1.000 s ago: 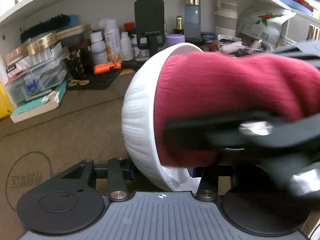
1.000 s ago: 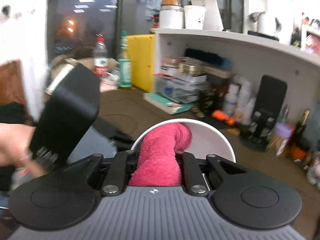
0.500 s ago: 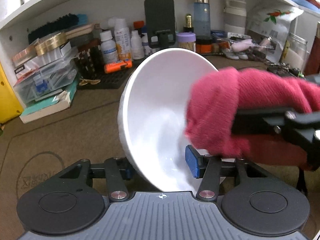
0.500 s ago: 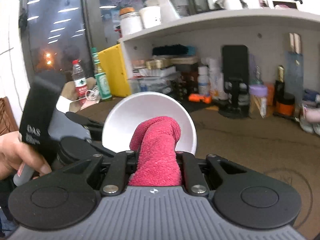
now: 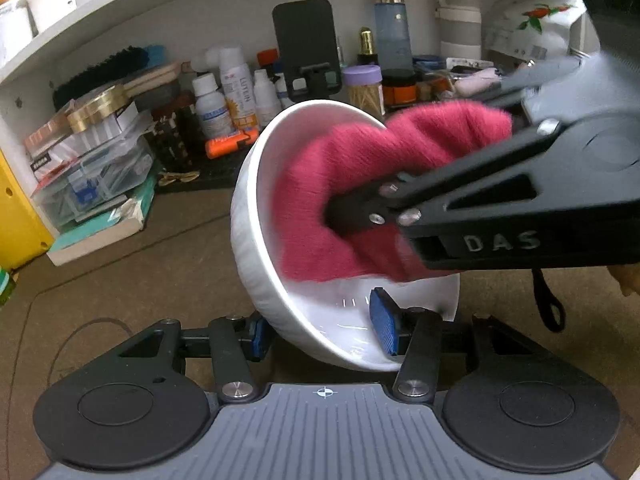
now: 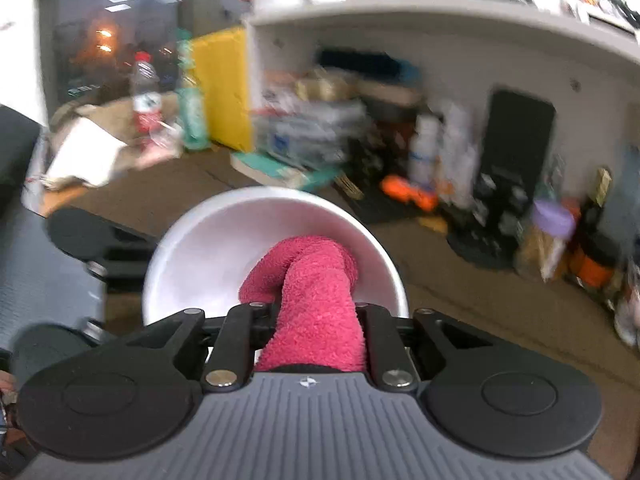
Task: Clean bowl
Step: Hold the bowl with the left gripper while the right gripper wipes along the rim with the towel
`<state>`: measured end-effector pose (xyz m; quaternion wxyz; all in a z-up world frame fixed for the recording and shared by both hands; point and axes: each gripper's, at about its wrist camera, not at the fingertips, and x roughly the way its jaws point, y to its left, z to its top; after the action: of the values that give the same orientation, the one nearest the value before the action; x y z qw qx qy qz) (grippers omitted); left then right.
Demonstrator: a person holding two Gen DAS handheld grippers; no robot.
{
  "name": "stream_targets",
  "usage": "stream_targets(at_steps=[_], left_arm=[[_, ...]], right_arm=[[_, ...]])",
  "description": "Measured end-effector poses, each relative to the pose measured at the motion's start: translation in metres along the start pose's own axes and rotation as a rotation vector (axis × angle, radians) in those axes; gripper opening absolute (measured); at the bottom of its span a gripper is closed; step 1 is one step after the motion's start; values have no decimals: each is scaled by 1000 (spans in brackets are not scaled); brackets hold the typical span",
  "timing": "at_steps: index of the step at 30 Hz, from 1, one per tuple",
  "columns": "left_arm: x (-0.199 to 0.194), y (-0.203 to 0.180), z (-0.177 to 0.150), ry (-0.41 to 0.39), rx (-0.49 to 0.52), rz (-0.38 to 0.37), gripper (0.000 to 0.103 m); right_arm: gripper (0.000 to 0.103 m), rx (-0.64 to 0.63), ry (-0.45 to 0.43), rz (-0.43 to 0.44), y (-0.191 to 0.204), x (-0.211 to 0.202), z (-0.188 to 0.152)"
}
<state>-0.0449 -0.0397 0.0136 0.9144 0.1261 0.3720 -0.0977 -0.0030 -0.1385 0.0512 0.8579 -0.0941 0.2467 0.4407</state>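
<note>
left gripper (image 5: 324, 330): clamped on rim of white bowl (image 5: 256, 248), held tilted above brown table (image 5: 132, 276) | right gripper (image 6: 310, 316): clenched on red cloth (image 6: 316, 292) pressed inside bowl | cluttered shelf (image 5: 240, 12) behind

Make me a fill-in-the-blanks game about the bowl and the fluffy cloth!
1. The bowl is colored ____.
2. The right tongs squeeze a ____ cloth.
3. The cloth is pushed ____ the bowl.
4. The left tongs pinch the bowl by its ____.

Missing words: white; red; inside; rim
</note>
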Motion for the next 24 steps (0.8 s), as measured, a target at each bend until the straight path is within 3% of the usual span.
stream_targets(at_steps=[5,8,15,24], left_arm=[[0,3,-1,5,-10,-11,52],[0,3,-1,8,-7,-15,52],[0,1,0,13,6,-16,52],[0,1,0,15,12,-13,52]], right_arm=[[17,-8,-79,77,15,-19,2],[17,38,-71,120,8,-27,-9],[17,118,50,-29,-19,-28,-36],[17,61,8,-132,-9,-10,-17]])
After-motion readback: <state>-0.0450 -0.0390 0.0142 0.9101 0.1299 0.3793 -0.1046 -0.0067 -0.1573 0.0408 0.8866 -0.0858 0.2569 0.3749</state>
